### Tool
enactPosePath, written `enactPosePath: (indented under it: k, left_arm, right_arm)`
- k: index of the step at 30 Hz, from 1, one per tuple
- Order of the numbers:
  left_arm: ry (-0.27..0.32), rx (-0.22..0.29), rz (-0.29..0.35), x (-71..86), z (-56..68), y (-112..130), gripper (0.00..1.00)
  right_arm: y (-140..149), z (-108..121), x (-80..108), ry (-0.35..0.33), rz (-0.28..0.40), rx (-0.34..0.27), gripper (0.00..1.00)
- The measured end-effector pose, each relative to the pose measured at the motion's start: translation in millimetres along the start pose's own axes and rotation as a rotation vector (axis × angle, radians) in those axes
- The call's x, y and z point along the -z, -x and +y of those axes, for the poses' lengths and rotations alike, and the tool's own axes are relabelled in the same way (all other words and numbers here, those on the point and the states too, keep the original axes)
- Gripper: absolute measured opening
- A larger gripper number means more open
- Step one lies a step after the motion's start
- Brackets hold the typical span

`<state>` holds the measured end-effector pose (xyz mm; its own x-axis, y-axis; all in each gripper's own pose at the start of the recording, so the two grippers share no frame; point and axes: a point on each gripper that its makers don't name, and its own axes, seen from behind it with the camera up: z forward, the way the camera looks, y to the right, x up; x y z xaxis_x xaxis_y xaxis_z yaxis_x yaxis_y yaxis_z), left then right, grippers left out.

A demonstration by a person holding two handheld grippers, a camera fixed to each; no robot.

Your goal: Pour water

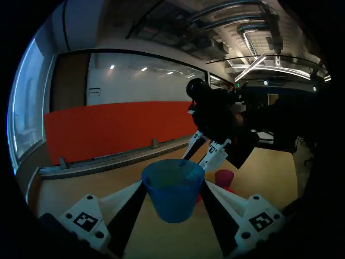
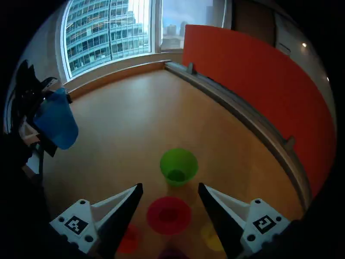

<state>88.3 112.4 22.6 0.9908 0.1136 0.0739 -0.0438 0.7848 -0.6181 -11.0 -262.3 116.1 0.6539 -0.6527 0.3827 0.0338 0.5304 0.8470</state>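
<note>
Left tongs point(image 1: 173, 186) pinch the blue cup point(image 1: 173, 199), one finger on each side wall. The cup is lifted clear of the worktop point(image 2: 129, 116), mouth up and close to upright. I can't tell if there's water in it. In the right gripper view the same cup hangs far to the left, high over the worktop and leaning a little.

Right tongs point(image 2: 169, 190) are spread wide and hold nothing. Just ahead of their tips the green cup point(image 2: 179, 166) stands upright, mouth open to the top. The red cup point(image 2: 169, 214) sits between the fingers, nearer the camera. An orange cup point(image 2: 129, 239) and a yellow cup point(image 2: 211, 235) sit low at the edges, partly behind the fingers. In the left gripper view a pink cup point(image 1: 224, 178) stands ahead and right of the blue cup, below the right tongs.

Key relation: the blue cup is well apart from the cluster of standing cups, which lies ahead and to the right of my left tongs. Its long axis is vertical, so the pour needs a carry across first, then a tip of the rim. The left hand does the pour because it has the cup. The right is nearer the receiving cups and could steady one. I can't tell which cup is meant to receive. My guess is the green one, since its mouth is the most open to reach.
</note>
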Motion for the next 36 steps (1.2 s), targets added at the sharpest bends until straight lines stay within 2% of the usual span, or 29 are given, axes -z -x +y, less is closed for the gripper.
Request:
enactPosePath:
  k: [14,23,36]
  left_arm:
    - [-0.004,0.009,0.001,2.2,-4.3,5.9,0.85]
    - [-0.003,0.015,-0.002,-0.1,-7.9,11.5,0.85]
    - [-0.005,0.02,-0.011,0.5,-11.2,16.7,0.85]
  right_arm:
    - [3.0,3.9,-22.4,-0.013,-0.122,-0.024,1.0]
    - [3.5,5.9,-34.5,-0.011,-0.176,-0.028,1.0]
    - [1.8,14.4,-50.1,0.004,-0.212,-0.067,1.0]
